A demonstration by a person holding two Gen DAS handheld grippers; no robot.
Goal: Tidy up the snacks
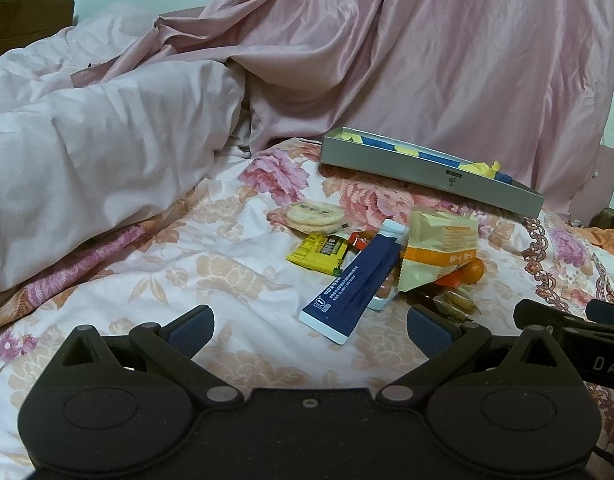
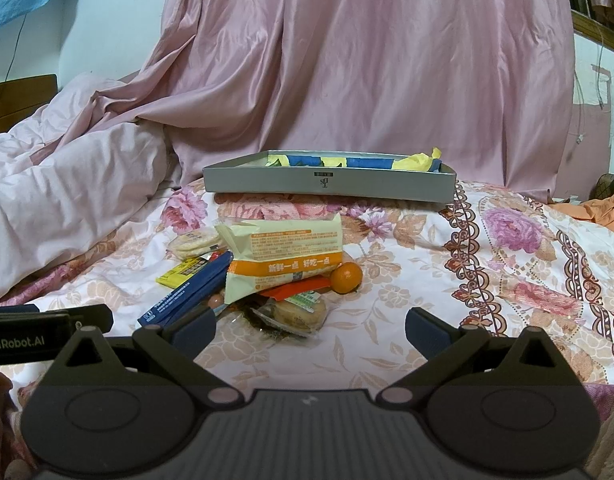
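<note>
A pile of snacks lies on the floral bedsheet: a long dark blue packet (image 1: pixel 355 280) (image 2: pixel 187 292), a cream-and-orange bread bag (image 1: pixel 439 248) (image 2: pixel 283 252), a yellow packet (image 1: pixel 317 254) (image 2: pixel 183 272), round rice crackers (image 1: pixel 313 216) (image 2: pixel 193 242), a small orange (image 1: pixel 473 270) (image 2: pixel 346 277) and a clear-wrapped pastry (image 2: pixel 297 314). Behind them stands a shallow grey box (image 1: pixel 427 168) (image 2: pixel 327 182) with blue and yellow dividers. My left gripper (image 1: pixel 309 330) is open and empty, just short of the blue packet. My right gripper (image 2: pixel 310 330) is open and empty in front of the pastry.
A bunched pale pink duvet (image 1: pixel 107 152) (image 2: pixel 67 184) fills the left. A pink satin curtain (image 1: pixel 427 48) (image 2: pixel 367 60) hangs behind the box. Orange cloth (image 2: pixel 603 208) lies at the far right. Open bedsheet (image 2: pixel 467 280) stretches right of the pile.
</note>
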